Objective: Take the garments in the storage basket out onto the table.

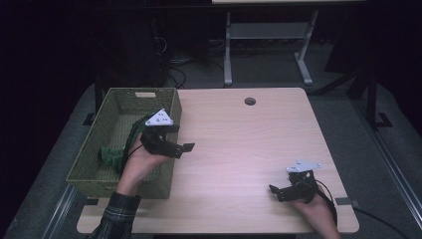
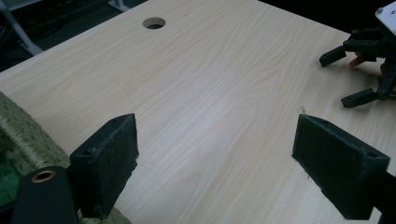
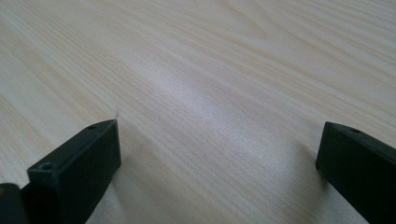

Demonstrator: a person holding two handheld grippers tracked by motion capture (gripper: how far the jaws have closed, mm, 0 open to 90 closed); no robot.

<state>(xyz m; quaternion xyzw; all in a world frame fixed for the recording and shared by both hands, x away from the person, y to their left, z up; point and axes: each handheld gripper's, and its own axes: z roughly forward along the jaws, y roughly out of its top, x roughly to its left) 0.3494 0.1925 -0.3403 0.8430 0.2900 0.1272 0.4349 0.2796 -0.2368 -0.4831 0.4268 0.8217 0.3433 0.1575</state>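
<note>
High view: a pale wooden worktop (image 1: pixel 239 149) carries a woven green basket (image 1: pixel 107 132) at its left edge. A green thing (image 1: pixel 110 155) lies on the basket floor, toward the near end; what it is cannot be made out. The left tongs (image 1: pixel 185 148) hang over the basket's right wall, held in a hand (image 1: pixel 142 164) with a plaid sleeve (image 1: pixel 117 214), their jaws reaching out past the rim over bare wood and standing wide with nothing between them. The green thing sits just behind that hand, apart from the jaws. The right tongs (image 1: pixel 277 191) rest low near the front right corner of the worktop, well apart from the basket, jaws spread and empty. A round hole (image 1: pixel 250 101) sits near the far edge.

Left gripper view: both black jaws stand far apart over bare wood, holding nothing. The basket's woven rim (image 2: pixel 23 140) shows at the lower left, just beside the left jaw. The hole (image 2: pixel 154 22) lies far off, and the right tongs (image 2: pixel 346 77) show at the upper right, open.

Right gripper view: the two jaws are wide, close above the plain wood (image 3: pixel 210 84), with nothing gripped.
</note>
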